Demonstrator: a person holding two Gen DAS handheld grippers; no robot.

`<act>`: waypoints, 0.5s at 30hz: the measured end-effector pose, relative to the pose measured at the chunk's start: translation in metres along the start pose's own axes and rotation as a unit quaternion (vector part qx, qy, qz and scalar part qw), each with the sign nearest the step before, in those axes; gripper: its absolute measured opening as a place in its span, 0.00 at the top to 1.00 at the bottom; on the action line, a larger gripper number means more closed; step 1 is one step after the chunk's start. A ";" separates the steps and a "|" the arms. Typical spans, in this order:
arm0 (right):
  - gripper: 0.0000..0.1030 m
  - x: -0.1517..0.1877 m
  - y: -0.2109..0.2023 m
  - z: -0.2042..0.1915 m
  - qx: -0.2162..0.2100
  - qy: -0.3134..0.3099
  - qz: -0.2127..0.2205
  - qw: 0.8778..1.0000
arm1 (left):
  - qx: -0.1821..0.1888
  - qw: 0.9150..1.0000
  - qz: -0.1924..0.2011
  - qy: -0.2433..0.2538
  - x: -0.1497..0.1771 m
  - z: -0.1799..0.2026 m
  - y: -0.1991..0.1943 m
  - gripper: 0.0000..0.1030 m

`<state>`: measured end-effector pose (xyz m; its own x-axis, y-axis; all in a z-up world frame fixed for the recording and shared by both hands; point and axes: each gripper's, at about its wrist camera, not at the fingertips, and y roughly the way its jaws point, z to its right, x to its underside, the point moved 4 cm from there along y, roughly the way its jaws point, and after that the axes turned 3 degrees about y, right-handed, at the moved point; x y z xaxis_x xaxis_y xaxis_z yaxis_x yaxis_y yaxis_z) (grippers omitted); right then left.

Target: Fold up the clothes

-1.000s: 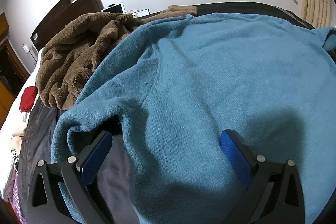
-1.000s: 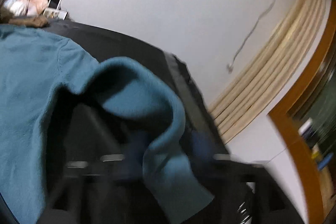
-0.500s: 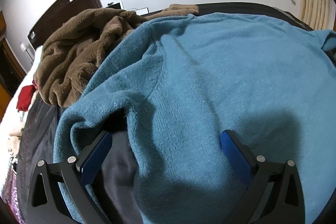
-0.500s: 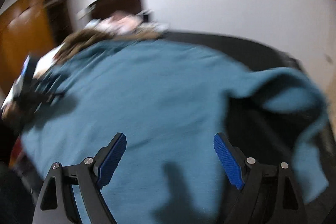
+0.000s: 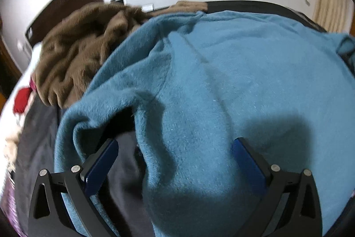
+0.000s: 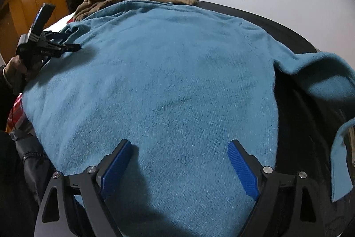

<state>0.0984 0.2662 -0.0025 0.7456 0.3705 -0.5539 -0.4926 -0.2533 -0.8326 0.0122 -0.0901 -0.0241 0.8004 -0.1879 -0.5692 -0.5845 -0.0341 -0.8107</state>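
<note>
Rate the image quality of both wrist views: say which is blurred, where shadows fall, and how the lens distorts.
Left wrist view: motion-smeared, worst on the headboard and brown blanket; a dark shadow lies on the sweater by the left gripper. Right wrist view: sharp; soft shadows on the sweater under the right gripper. Both: fisheye bulge, dark corners, no glare.

Right tongs (image 6: 178,167): black frames, ribbed blue pads (image 6: 243,171), silver screws.

Count's easy: one teal sweater (image 6: 168,81), one brown blanket (image 5: 73,59) at 10 o'clock, two grippers: left gripper (image 5: 175,150), right gripper (image 6: 179,150).
</note>
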 end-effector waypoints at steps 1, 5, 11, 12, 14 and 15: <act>0.12 -0.002 0.001 0.000 0.000 0.000 -0.007 1.000 | -0.003 1.000 -0.002 -0.003 -0.003 0.000 0.000 0.00; 0.12 -0.023 -0.005 0.001 0.026 -0.008 -0.005 1.000 | -0.027 1.000 0.006 0.012 -0.023 0.006 -0.003 0.00; 0.12 -0.091 -0.009 0.029 0.042 0.027 0.038 0.998 | -0.034 0.999 0.020 0.028 -0.078 0.019 0.000 0.00; 0.12 -0.103 -0.007 0.036 0.044 0.038 0.041 0.997 | -0.033 0.999 0.015 0.026 -0.087 0.020 0.005 0.00; 0.12 -0.128 0.003 0.051 0.047 0.070 0.038 0.996 | -0.029 0.999 0.003 0.020 -0.107 0.021 0.018 0.00; 0.12 -0.139 0.009 0.058 0.041 0.087 0.036 0.995 | -0.026 0.999 -0.003 0.018 -0.116 0.022 0.025 0.00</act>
<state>-0.0356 0.2644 0.0663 0.7701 0.1919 -0.6084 -0.5770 -0.1971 -0.7926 -0.0925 -0.0480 0.0190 0.7993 -0.2235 -0.5578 -0.5862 -0.0858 -0.8056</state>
